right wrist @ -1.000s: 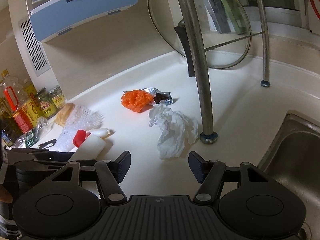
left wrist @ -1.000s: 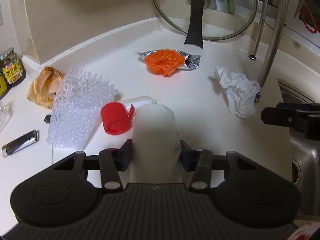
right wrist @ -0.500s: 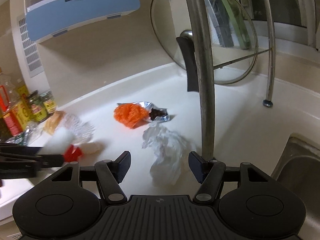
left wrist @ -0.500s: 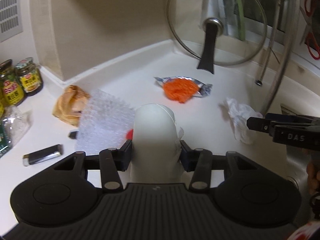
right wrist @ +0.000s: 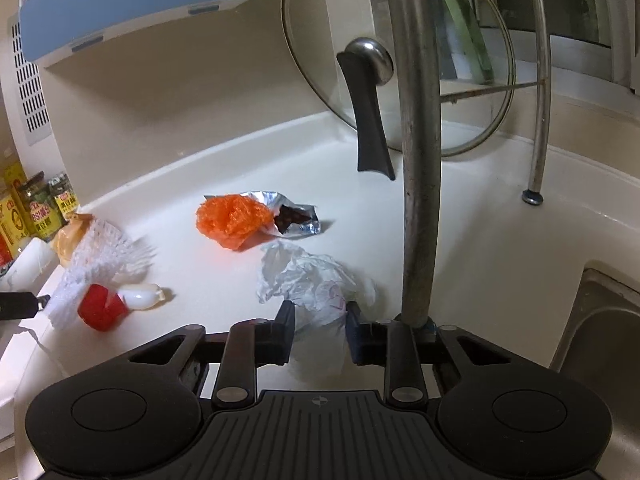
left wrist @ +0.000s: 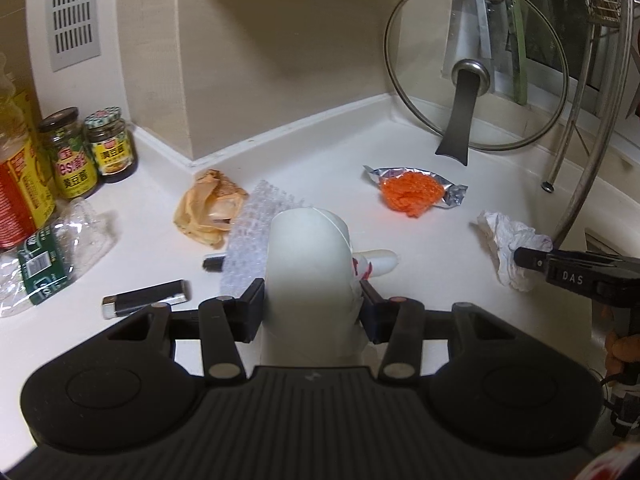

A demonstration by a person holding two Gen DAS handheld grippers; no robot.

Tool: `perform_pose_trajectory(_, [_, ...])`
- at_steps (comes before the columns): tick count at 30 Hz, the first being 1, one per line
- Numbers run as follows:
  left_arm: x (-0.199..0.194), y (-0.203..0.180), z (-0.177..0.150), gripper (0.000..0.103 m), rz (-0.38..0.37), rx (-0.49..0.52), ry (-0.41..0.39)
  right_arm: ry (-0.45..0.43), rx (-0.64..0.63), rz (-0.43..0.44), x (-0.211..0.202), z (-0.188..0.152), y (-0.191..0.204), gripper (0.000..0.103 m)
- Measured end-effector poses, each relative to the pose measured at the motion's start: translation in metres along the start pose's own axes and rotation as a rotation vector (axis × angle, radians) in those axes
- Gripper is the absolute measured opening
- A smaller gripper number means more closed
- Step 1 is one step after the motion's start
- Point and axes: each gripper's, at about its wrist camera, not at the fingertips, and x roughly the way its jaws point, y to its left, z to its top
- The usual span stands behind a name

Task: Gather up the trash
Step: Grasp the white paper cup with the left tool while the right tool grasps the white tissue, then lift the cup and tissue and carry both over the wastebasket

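Since the frame a second earlier, the right gripper (right wrist: pixel 318 334) had advanced on the crumpled white tissue (right wrist: pixel 312 286) and its jaws were closing, the tissue's near end now between them where before it lay ahead of wide-set fingers. Left gripper (left wrist: pixel 312 304) had lifted: its view now took in more wall and the sauce jars (left wrist: pixel 92 146), and the countertop (left wrist: pixel 320 152) sat lower in frame.

Left gripper: held at a middling gap, clamped on a white bottle (left wrist: pixel 306 276) standing up between the pads. Grip looked steady, unchanged.

Right gripper: narrowing on the tissue, which lay on the counter just beside the foot of the steel rack post (right wrist: pixel 418 160), near the sink (right wrist: pixel 600 320). Whether the pads already pressed the paper could not be told; the paper bulged between them.

Other trash on the counter: orange mesh (right wrist: pixel 232 218) on a foil wrapper (right wrist: pixel 296 216), bubble wrap (left wrist: pixel 256 232), a red cap (right wrist: pixel 100 308) beside a small white piece, a tan crumpled wrapper (left wrist: pixel 208 206), a black lighter (left wrist: pixel 146 298).

Judgement on the step: finish the close before lifting. Tissue is soft, so a pinch on one loose fold may tear or slip; take the bulk. Lift straight up and away from the post, since the right finger sat close to its foot.
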Motion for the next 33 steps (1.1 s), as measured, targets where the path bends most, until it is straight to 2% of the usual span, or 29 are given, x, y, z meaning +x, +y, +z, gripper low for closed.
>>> perform_pose_trajectory(17, [-0.048, 0.025, -0.015, 0.045, 0.000, -0.033, -0.040, -0.080, -0.003, 0.091, -0.061, 0.005, 0.032, 0.018])
perform_pose_trajectory(33, [-0.120, 0.064, -0.045, 0.045, 0.000, -0.063, -0.085, -0.103, 0.050, 0.210, -0.142, -0.018, 0.086, 0.018])
